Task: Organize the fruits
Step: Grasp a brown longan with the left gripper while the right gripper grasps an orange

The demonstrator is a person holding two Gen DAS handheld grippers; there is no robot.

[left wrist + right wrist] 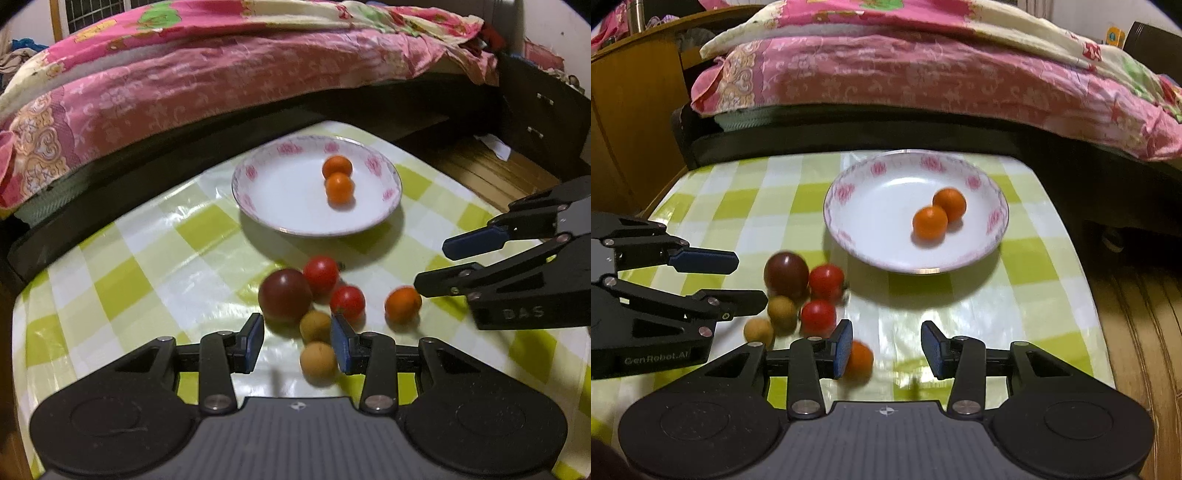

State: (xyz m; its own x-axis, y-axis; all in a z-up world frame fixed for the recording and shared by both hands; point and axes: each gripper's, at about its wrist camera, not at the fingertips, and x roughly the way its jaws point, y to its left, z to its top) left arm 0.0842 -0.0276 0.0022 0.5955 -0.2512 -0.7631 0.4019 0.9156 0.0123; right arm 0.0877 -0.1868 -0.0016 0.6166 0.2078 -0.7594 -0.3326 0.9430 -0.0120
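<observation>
A white plate with pink flowers (pixel 280 199) (pixel 871 229) holds two small oranges (pixel 339 188) (pixel 930 221). In front of it on the checked cloth lie a dark plum (pixel 284 295) (pixel 786 274), two red tomatoes (pixel 320 274) (pixel 826 281), two tan longans (pixel 317 359) (pixel 759 331) and a loose orange (pixel 402 304) (pixel 860 358). My left gripper (pixel 298 341) (pixel 744 280) is open, its fingers either side of the near longan. My right gripper (pixel 886 347) (pixel 430 266) is open, the loose orange just inside its left finger.
The small table (pixel 147 266) has a green and white checked cloth. A bed with a pink quilt (pixel 192 81) (pixel 923 70) runs along its far side. Wooden floor (pixel 1137 332) lies to the right, and a wooden cabinet (pixel 631 122) stands at the left.
</observation>
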